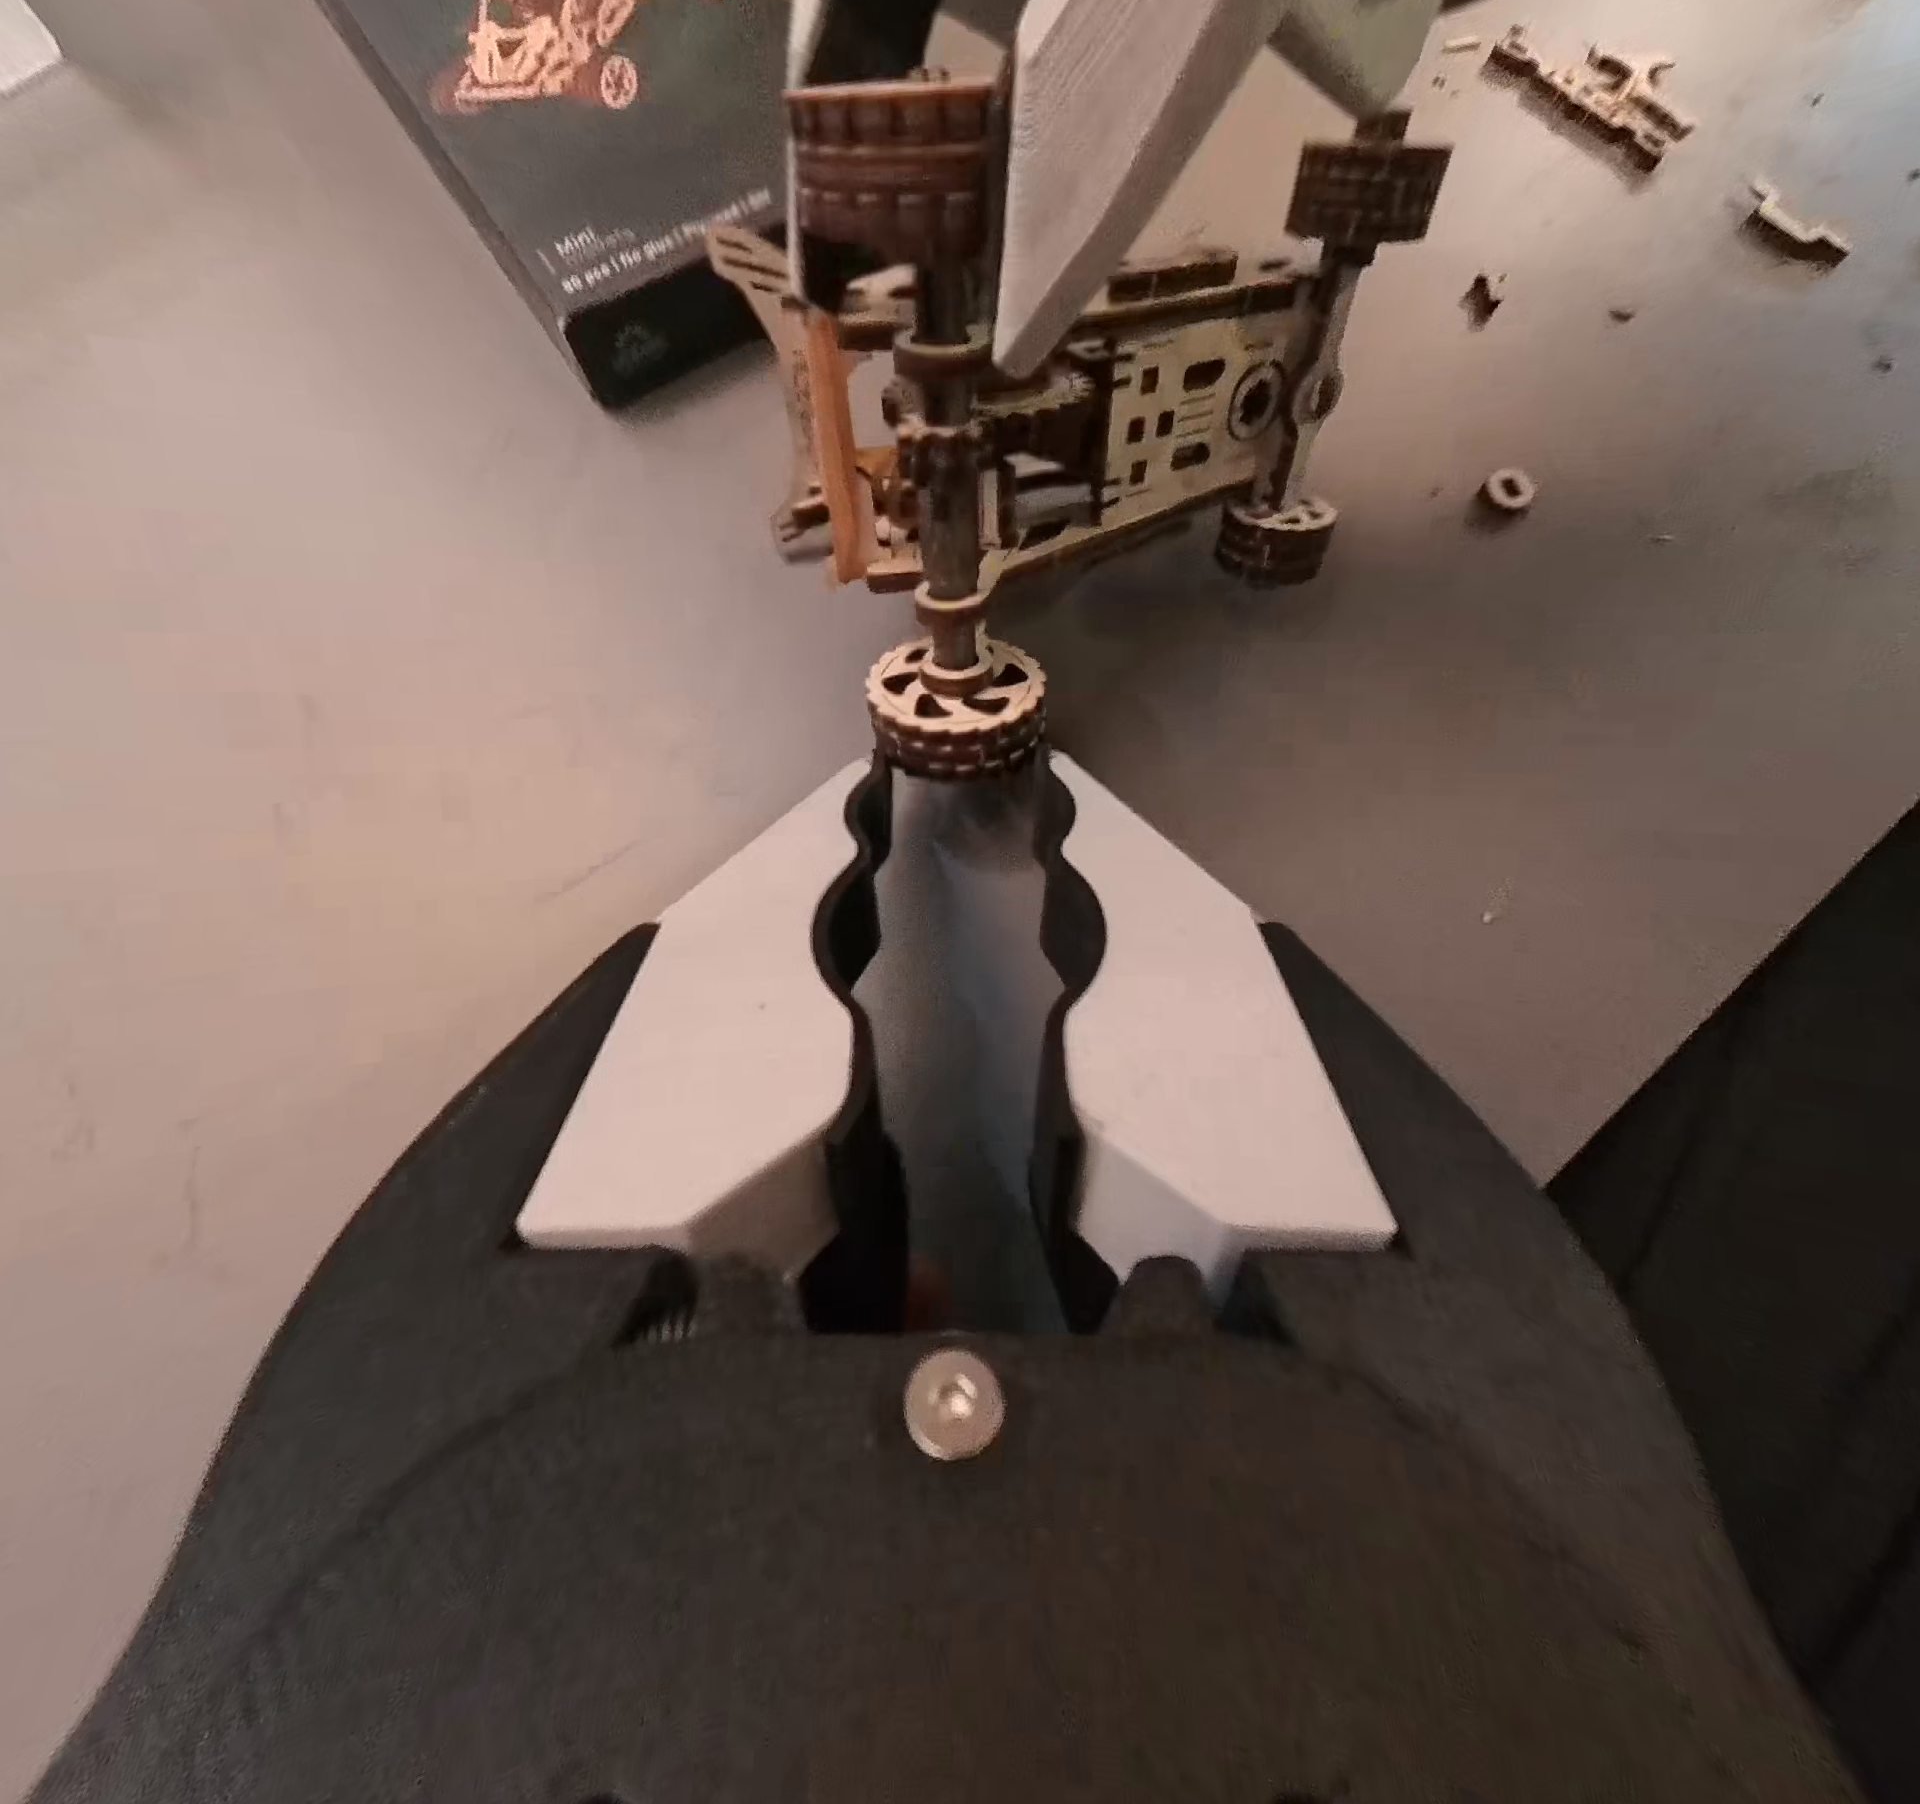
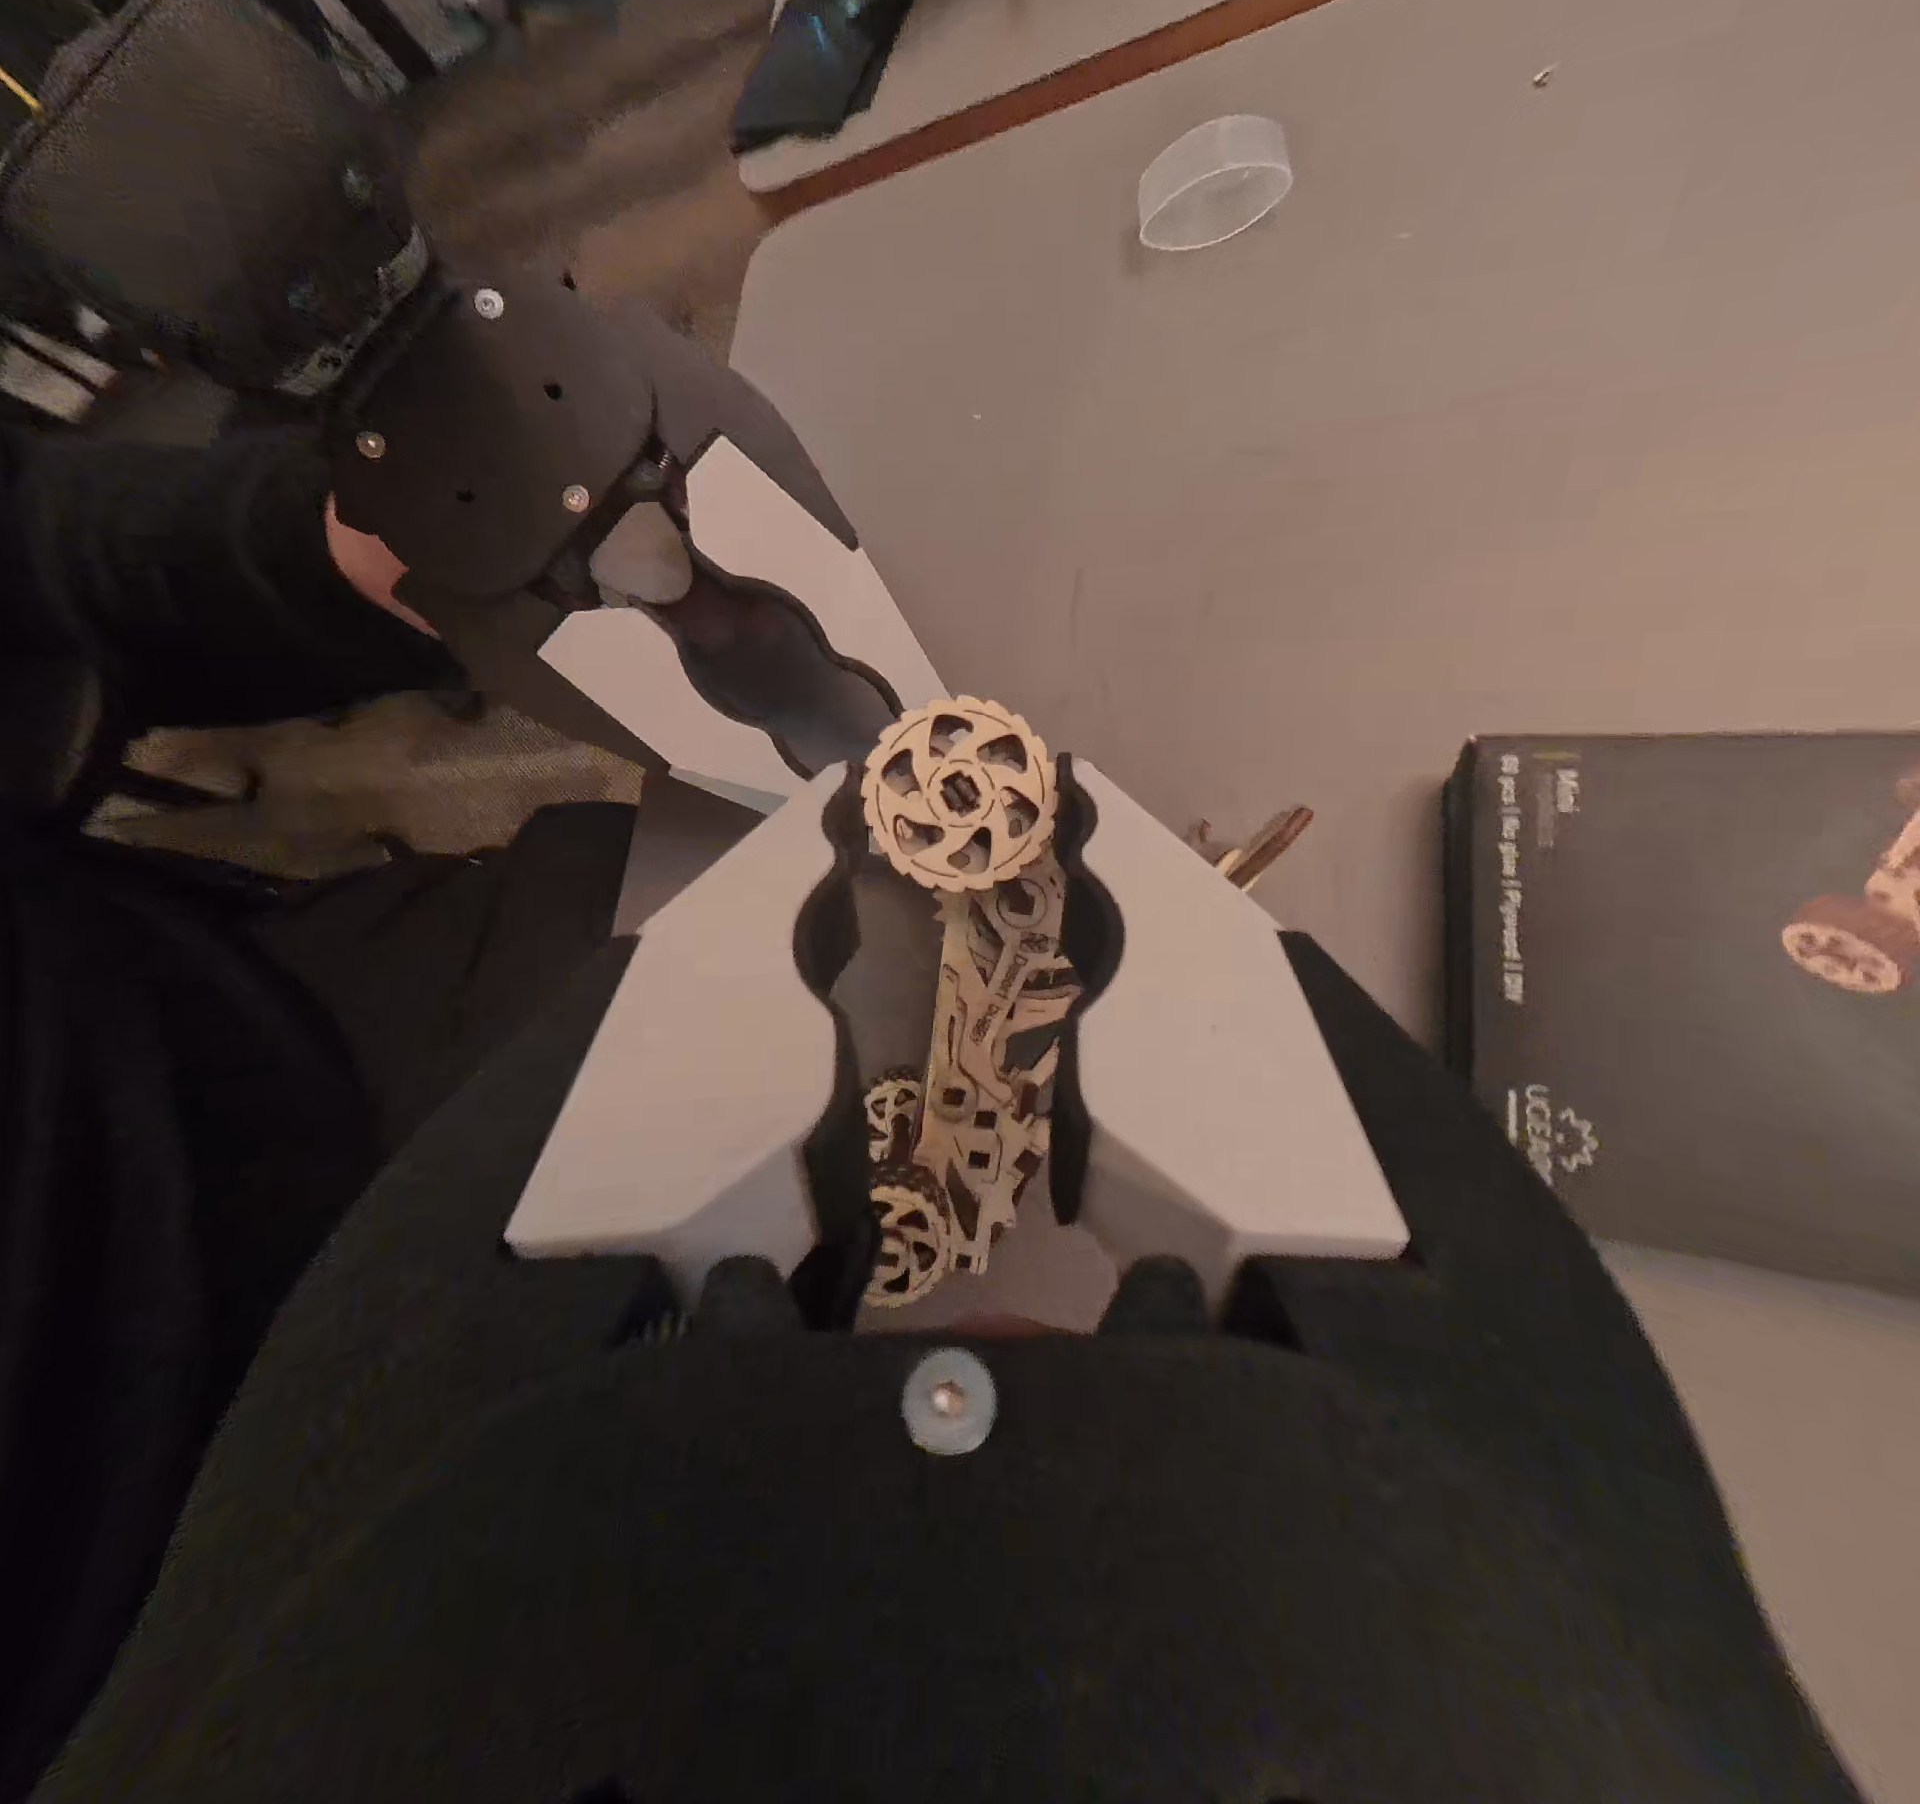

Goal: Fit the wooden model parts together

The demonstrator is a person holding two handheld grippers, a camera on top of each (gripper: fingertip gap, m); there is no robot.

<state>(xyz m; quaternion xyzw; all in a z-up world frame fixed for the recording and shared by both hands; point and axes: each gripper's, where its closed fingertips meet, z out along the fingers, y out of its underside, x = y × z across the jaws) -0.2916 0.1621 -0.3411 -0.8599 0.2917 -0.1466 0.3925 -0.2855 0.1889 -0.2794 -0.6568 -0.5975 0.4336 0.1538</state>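
Note:
A wooden model car (image 1: 1091, 404) hangs above the grey table (image 1: 312, 611), clamped between the white fingers (image 1: 1122, 144) of my right gripper, which comes in from the top. In the right wrist view the car body (image 2: 987, 1027) lies between the pads of my right gripper (image 2: 956, 780). A small wooden wheel (image 1: 956, 710) sits at the near end of the car's axle. My left gripper (image 1: 958, 772) has its fingertips closed on that wheel's rim. The same wheel (image 2: 958, 804) faces the right wrist camera, with the left gripper (image 2: 883, 715) reaching it from the upper left.
The dark model box (image 1: 540, 144) stands behind the car; it also shows in the right wrist view (image 2: 1683, 1006). Loose wooden offcuts (image 1: 1590, 102) and a small ring (image 1: 1507, 487) lie at the right. A clear plastic ring (image 2: 1216, 180) lies farther off. A black chair (image 2: 187, 175) stands past the table edge. About 7 cm separates my left fingertips from my right.

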